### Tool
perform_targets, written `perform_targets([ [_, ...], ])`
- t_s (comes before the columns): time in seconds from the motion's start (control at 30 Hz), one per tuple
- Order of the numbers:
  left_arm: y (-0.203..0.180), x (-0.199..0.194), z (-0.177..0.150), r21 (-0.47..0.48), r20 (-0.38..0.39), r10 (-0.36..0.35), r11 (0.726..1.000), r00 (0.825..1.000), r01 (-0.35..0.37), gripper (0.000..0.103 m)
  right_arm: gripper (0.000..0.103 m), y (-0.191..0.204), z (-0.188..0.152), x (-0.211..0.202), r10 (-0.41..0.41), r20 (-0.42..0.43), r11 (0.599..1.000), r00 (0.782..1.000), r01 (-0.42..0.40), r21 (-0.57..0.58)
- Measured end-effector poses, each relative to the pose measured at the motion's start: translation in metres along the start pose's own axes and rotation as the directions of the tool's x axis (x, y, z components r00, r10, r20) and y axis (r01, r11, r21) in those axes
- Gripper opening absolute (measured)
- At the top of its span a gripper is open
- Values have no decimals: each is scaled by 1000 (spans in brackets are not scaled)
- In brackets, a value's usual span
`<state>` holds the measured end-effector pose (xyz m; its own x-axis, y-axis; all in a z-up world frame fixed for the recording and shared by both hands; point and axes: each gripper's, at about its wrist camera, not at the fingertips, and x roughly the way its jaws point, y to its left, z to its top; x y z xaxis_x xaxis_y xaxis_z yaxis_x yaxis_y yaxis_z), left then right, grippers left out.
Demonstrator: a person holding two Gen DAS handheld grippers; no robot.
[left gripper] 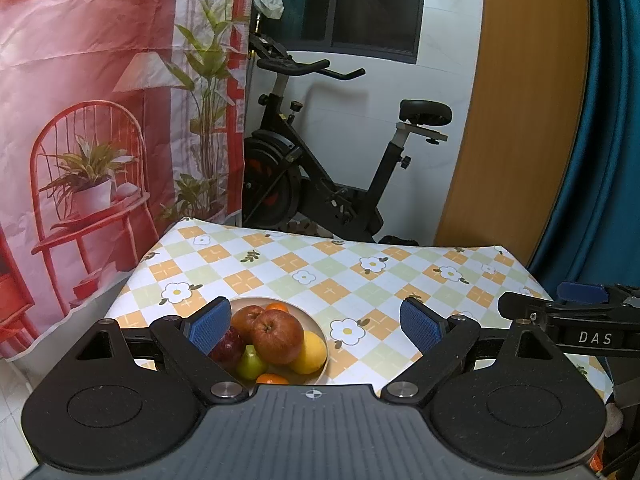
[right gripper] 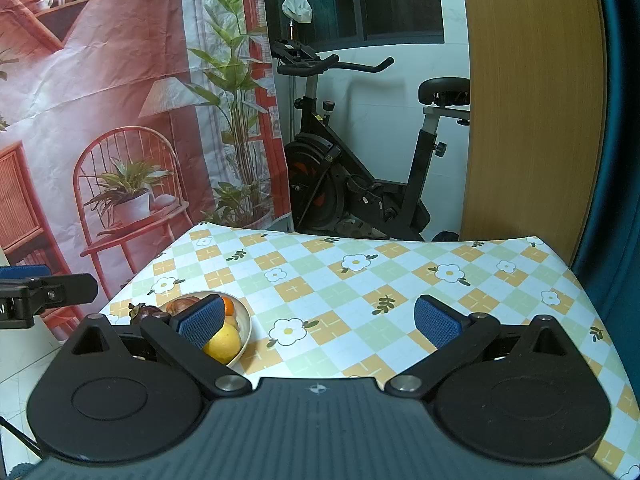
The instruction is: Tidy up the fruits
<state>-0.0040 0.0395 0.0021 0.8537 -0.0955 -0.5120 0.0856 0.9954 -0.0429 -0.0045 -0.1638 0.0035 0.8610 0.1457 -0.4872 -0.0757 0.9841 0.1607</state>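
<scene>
A cream bowl (left gripper: 316, 322) sits on the checked tablecloth near the table's front left. It holds two red apples (left gripper: 277, 336), a yellow lemon (left gripper: 311, 352), a green pear (left gripper: 250, 363), a dark red fruit (left gripper: 227, 347) and small oranges (left gripper: 277, 307). My left gripper (left gripper: 316, 326) hovers open just above and behind the bowl, nothing between its blue pads. The right wrist view shows the same bowl (right gripper: 245, 322) with the lemon (right gripper: 223, 343), and a dark mangosteen (right gripper: 145, 313) on the cloth left of it. My right gripper (right gripper: 320, 322) is open over bare cloth to the bowl's right.
The flower-patterned tablecloth (left gripper: 360, 276) covers a small table with edges close on all sides. An exercise bike (left gripper: 320, 176) stands behind it, a red printed backdrop (left gripper: 100, 120) to the left, a wooden panel (left gripper: 520, 120) to the right.
</scene>
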Motion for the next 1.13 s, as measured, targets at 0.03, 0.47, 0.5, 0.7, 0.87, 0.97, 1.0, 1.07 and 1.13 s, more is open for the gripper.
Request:
perform_targets([
  [0.03,0,0,0,-1,2,0,1000,1000,0,93,103,0,0,0,-1,0,1000,1000,1,-1],
  [0.47,-3,-2,0,-7,5,-9,1000,1000,9,93,103,-2,1,1,0,3,1000,1000,0,-4],
  [0.5,-2,-2,0,-8,5,-10,1000,1000,10,93,103,-1,1,1,0,3,1000,1000,0,-4],
  [0.7,-2,-2,0,-14,5,-16,1000,1000,16,93,103,-1,0,1,0,4,1000,1000,0,-5],
  [0.87,-3,-2,-1,-19,5,-20,1000,1000,20,93,103,-1,2,1,1,6,1000,1000,-1,-10],
  [0.97,-3,-2,0,-20,6,-19,1000,1000,20,93,103,-1,4,0,3,8,1000,1000,-3,-16],
  [1.0,-3,-2,0,-20,6,-18,1000,1000,18,93,103,-1,4,0,3,8,1000,1000,-2,-16],
  [1.07,-3,-2,-1,-22,6,-17,1000,1000,17,93,103,-2,5,0,4,9,1000,1000,-3,-18],
  [1.13,-3,-2,0,-21,7,-17,1000,1000,17,93,103,-1,5,-1,5,11,1000,1000,-4,-21],
])
